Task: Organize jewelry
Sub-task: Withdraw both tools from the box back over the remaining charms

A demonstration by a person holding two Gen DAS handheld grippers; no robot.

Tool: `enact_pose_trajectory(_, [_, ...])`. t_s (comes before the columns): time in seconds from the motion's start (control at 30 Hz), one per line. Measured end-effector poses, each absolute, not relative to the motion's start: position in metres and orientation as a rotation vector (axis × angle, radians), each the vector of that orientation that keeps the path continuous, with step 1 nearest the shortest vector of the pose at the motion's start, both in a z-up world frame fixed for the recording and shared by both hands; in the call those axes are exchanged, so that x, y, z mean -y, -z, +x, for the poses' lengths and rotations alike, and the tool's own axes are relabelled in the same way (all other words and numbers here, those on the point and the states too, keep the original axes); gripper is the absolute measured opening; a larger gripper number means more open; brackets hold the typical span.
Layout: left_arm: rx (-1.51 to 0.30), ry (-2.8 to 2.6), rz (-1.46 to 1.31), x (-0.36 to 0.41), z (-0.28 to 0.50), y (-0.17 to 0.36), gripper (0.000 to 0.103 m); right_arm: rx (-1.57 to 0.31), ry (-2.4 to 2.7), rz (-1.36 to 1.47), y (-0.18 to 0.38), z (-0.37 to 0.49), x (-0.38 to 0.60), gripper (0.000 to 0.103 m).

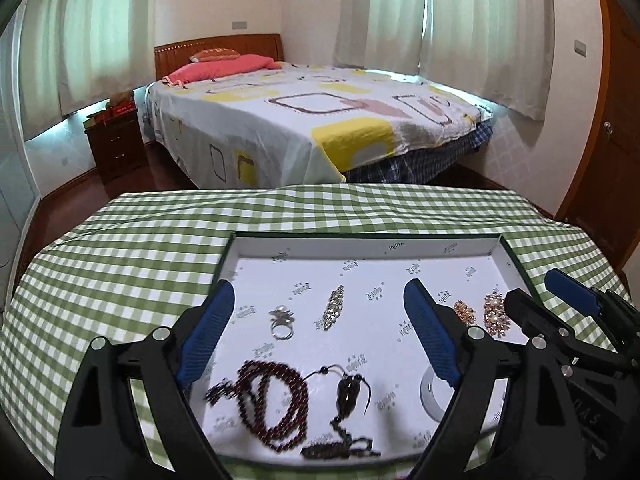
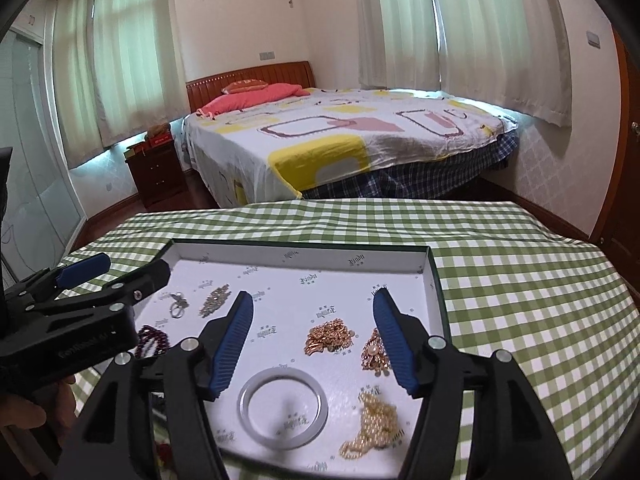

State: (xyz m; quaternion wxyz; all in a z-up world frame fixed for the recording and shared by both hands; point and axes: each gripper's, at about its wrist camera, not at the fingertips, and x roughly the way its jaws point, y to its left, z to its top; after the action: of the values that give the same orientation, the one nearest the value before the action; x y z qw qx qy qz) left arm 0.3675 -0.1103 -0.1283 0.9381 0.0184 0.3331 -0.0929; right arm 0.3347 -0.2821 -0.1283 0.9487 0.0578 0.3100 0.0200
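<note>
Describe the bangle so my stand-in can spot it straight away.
Find the shallow white tray on the green checked cloth. Near its front edge, below the right gripper, lies the bangle. It is the only plain, smooth pale hoop; its neighbours are gold clusters and a pearl heap.

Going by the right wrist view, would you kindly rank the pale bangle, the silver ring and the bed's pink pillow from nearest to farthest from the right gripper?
1. Pale bangle: lies in the tray just below the right gripper, between its open fingers.
2. Silver ring: far left of the tray, beside the left gripper.
3. Pink pillow: on the bed, by the headboard.
</note>
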Motion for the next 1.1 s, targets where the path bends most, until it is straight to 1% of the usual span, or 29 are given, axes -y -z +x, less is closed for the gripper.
enact_pose_trajectory(0.17, [-0.654, 0.17, 0.014, 0.097, 0.346, 0.114, 0.086, -0.615, -0.044, 0.111, 0.118, 0.318, 0.277, 0.066])
enact_pose_trajectory(0.6, [-0.625, 0.134, -0.005, 0.071, 0.282, 0.101, 0.087, -0.613, -0.067, 0.091, 0.113, 0.27, 0.261, 0.067])
enact_pose_trajectory(0.77, [-0.635, 0.116, -0.006, 0.063, 0.263, 0.109, 0.087, -0.632, -0.08, 0.087, 0.12, 0.254, 0.255, 0.067])
enact_pose_trajectory(1.1, [-0.714, 0.078, 0.002, 0.044, 0.241, 0.145, 0.087, -0.706, -0.122, 0.063, 0.147, 0.242, 0.233, 0.067])
